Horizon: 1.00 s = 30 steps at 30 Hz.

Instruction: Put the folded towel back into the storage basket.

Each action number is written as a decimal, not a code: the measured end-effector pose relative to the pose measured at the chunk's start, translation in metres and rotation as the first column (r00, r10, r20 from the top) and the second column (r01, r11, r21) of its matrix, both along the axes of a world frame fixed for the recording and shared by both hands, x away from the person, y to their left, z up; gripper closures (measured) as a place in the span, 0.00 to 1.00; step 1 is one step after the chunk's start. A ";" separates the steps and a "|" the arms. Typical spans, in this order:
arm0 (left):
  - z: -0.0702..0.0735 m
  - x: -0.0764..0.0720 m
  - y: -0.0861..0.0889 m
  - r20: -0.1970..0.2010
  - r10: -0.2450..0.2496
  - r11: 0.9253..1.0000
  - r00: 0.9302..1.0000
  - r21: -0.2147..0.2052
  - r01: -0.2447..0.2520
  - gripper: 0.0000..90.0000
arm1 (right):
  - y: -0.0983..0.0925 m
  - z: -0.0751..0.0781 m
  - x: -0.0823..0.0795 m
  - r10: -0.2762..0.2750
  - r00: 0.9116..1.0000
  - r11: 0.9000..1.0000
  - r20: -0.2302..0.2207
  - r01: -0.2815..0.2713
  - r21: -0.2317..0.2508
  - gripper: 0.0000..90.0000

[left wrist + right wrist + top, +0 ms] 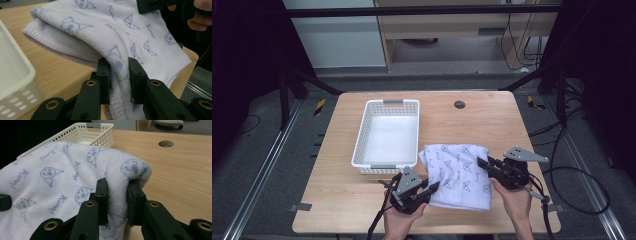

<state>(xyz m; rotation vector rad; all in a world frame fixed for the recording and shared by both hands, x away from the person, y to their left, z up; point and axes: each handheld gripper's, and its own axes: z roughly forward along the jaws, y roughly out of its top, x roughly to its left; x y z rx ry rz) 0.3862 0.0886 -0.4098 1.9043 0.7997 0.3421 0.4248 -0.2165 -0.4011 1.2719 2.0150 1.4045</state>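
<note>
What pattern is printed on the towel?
White towel with pale blue cartoon faces and small words, clearest in the right gripper view.

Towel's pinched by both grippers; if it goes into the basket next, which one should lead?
Probably the left gripper: it grips the towel at the near-left edge, just in front of the white basket. The right gripper holds the far side from the basket.

Towel [459, 172] white w/ blue cartoon-face print (pale lilac hem) — basket [362, 145] white, table [492, 125] light wood.
</note>
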 end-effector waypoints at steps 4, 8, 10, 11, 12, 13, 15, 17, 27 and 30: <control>0.010 0.005 0.009 0.003 -0.006 1.000 1.000 -0.019 0.006 0.81 | 0.007 0.008 0.001 -0.002 1.000 1.000 0.026 0.003 -0.005 0.83; 0.021 0.007 0.017 0.032 -0.002 1.000 0.999 -0.009 0.002 0.81 | 0.014 0.020 0.003 0.001 0.999 1.000 0.052 -0.001 0.009 0.83; 0.026 0.009 0.022 0.038 -0.004 1.000 0.999 -0.017 0.005 0.81 | 0.018 0.025 0.004 0.003 0.998 1.000 0.065 -0.004 0.016 0.83; 0.031 0.012 0.027 0.043 -0.003 1.000 0.999 -0.017 0.003 0.81 | 0.021 0.031 0.006 0.006 0.997 1.000 0.074 -0.008 0.017 0.83; 0.031 0.012 0.027 0.043 -0.003 1.000 0.999 -0.017 0.003 0.81 | 0.021 0.031 0.006 0.006 0.997 1.000 0.074 -0.008 0.017 0.83; 0.034 0.012 0.028 0.049 0.001 1.000 0.999 -0.016 0.000 0.81 | 0.023 0.033 0.007 0.009 0.997 1.000 0.079 -0.010 0.017 0.83; 0.039 0.013 0.031 0.062 0.007 1.000 0.998 -0.008 -0.007 0.81 | 0.027 0.039 0.009 0.008 0.996 1.000 0.091 -0.010 0.017 0.83; 0.044 0.014 0.033 0.067 0.015 1.000 0.998 -0.007 -0.014 0.81 | 0.033 0.045 0.011 0.004 0.995 1.000 0.104 -0.006 0.015 0.83; 0.074 0.021 0.044 0.100 0.019 1.000 0.995 0.006 -0.020 0.81 | 0.043 0.066 0.020 -0.007 0.990 0.999 0.138 0.002 0.039 0.83; 0.079 0.022 0.047 0.102 0.020 1.000 0.995 0.005 -0.020 0.81 | 0.045 0.070 0.022 -0.004 0.990 0.999 0.143 -0.003 0.050 0.83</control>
